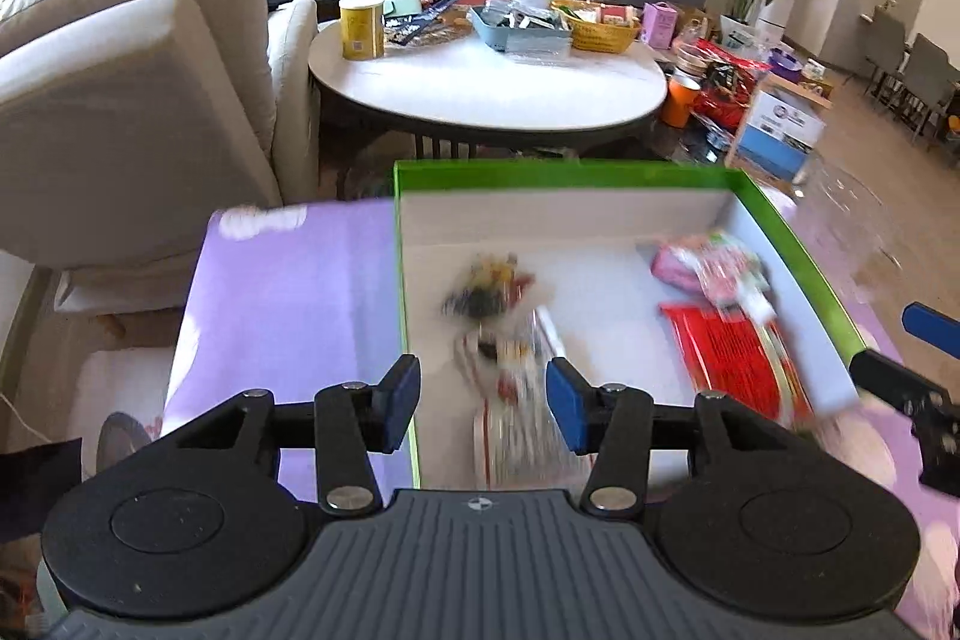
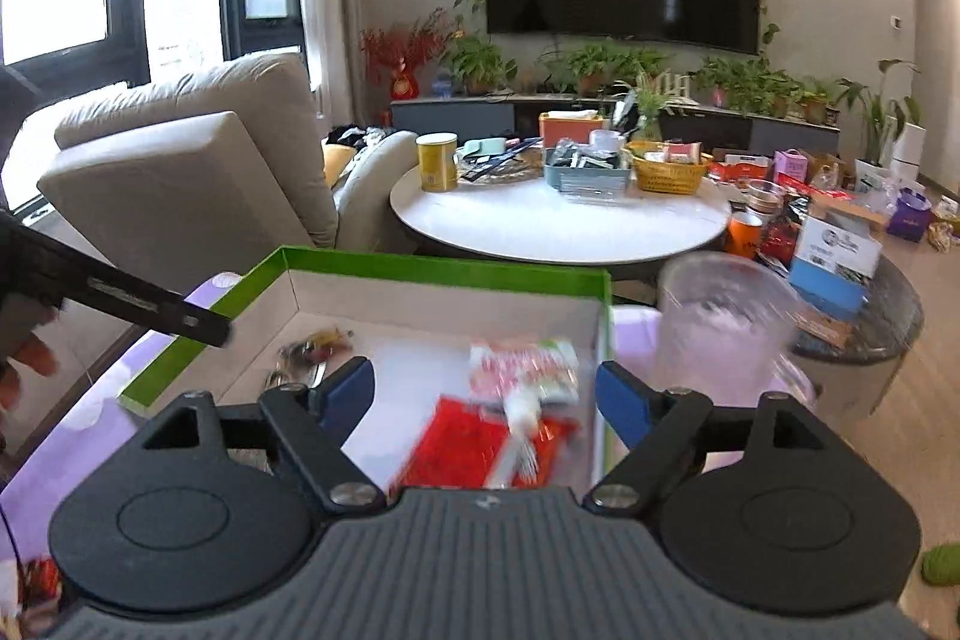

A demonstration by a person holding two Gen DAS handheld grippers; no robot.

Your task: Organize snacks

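**A:** Where are the snacks right now?

**B:** In the green-rimmed box [image 1: 798, 244] on the purple table [image 1: 288, 292]. A pink packet [image 1: 708, 268] lies near the far right corner, a flat red packet [image 1: 732, 358] just in front of it, and a clear wrapper with dark and yellow bits [image 1: 492, 292] sits toward the left side. Everything is smeared with motion blur, so I can't read labels.

**A:** And the tongs?

**B:** The left tongs [image 1: 483, 400] stand wide above the clear wrapper with nothing pressed between the pads. The right tongs [image 2: 483, 394] also gape, over the red and pink packets, holding nothing.

**A:** How would those packets handle?

**B:** Light and soft, I'd judge. Thin film crumples and slides, so a pinch on the flat face would likely slip. Better to take a sealed edge or a corner, where the film is doubled and stiffer. The red one lies flat against the box floor, so getting a pad under its edge could be fiddly.

**A:** Anything nearby to mind?

**B:** A clear plastic cup [image 2: 726, 322] stands just outside the box's right wall, easy to knock.
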